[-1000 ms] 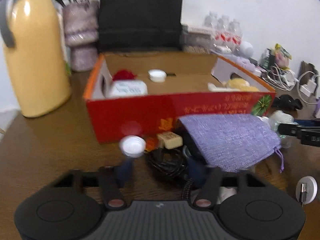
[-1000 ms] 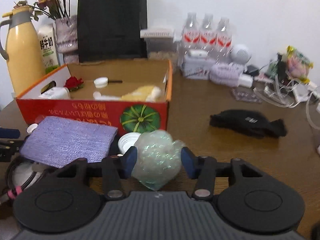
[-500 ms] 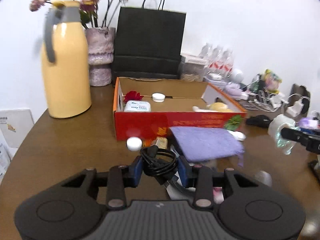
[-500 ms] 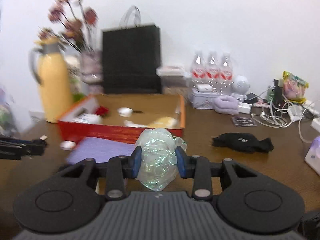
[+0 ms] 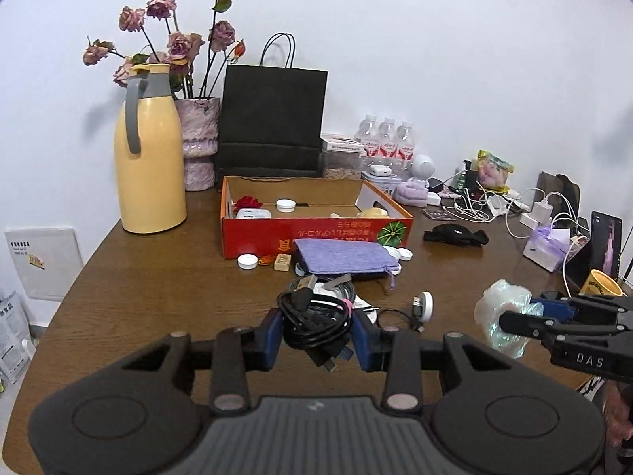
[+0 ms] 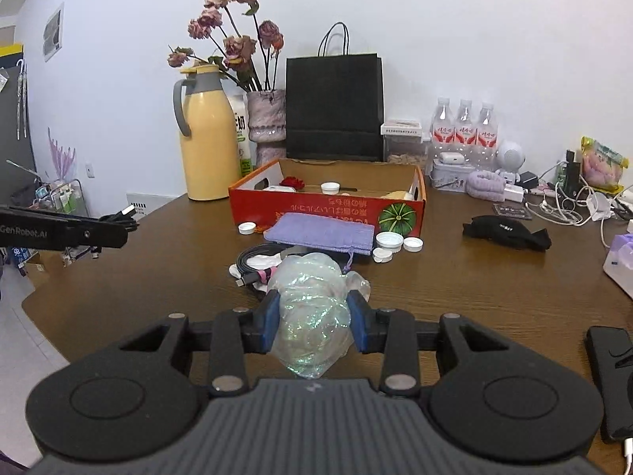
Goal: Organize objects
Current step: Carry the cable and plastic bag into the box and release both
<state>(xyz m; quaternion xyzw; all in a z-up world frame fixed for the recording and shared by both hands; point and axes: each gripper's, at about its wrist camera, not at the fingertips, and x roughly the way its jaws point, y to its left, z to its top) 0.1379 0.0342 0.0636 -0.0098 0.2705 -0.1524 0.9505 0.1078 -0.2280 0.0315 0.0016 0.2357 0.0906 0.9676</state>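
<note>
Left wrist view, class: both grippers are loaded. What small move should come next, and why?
Probably carry the left gripper forward over the red box before releasing. It is shut on the black cable bundle, held above the table, and the open box already holds sorted items. The right gripper grips the crumpled plastic bag.

On your left gripper's arm (image 6: pixel 63 231), seen from the right wrist camera, you can read "GenRobot.AI". On your right gripper's arm (image 5: pixel 585 360), seen from the left wrist camera, you can read "DAS". The red box (image 6: pixel 328 213) carries yellow print standing upside down, which you cannot make out.
</note>
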